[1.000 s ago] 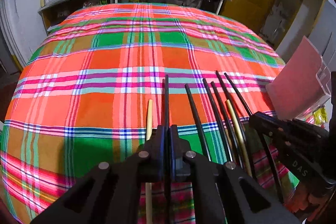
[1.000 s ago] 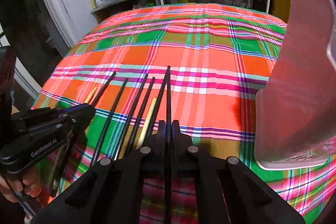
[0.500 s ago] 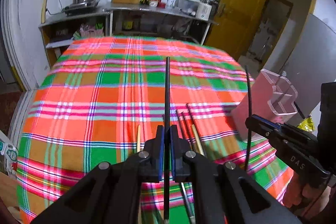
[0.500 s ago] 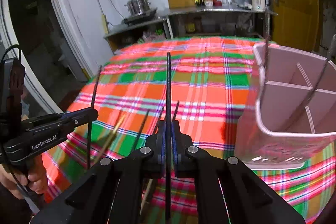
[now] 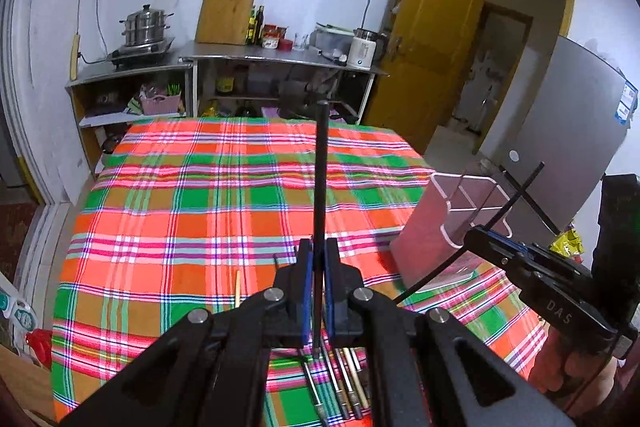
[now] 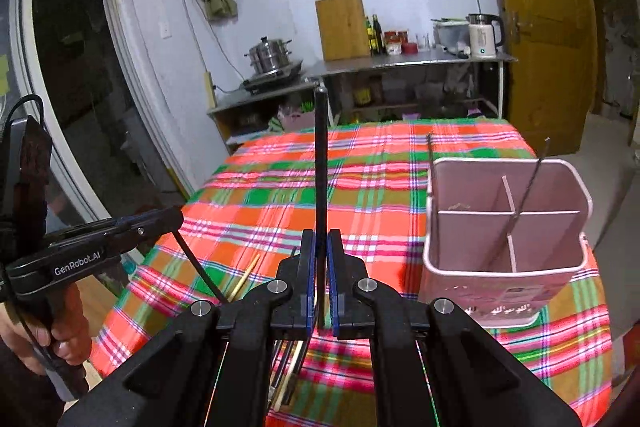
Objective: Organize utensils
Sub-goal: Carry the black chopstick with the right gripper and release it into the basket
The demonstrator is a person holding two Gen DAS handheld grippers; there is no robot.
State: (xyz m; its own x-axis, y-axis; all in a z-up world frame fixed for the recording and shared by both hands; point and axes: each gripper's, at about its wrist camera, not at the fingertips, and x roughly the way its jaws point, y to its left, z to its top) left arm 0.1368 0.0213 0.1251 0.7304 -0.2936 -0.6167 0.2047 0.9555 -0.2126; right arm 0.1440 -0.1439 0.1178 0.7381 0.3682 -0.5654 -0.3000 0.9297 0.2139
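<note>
Both grippers, left (image 5: 316,291) and right (image 6: 320,279), pinch thin, stiff, light chopsticks (image 5: 321,183) mid-shaft above the bench (image 5: 200,207), slippery, near a holder (image 6: 508,227).

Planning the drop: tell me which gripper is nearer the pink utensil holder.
Right. The right gripper sits just beside the pink utensil holder; the left gripper hangs farther off, over the table's other side.

Orange-green-pink plaid tablecloth (image 5: 180,227), pink divided holder (image 6: 500,283), black chopsticks (image 6: 320,163)
</note>
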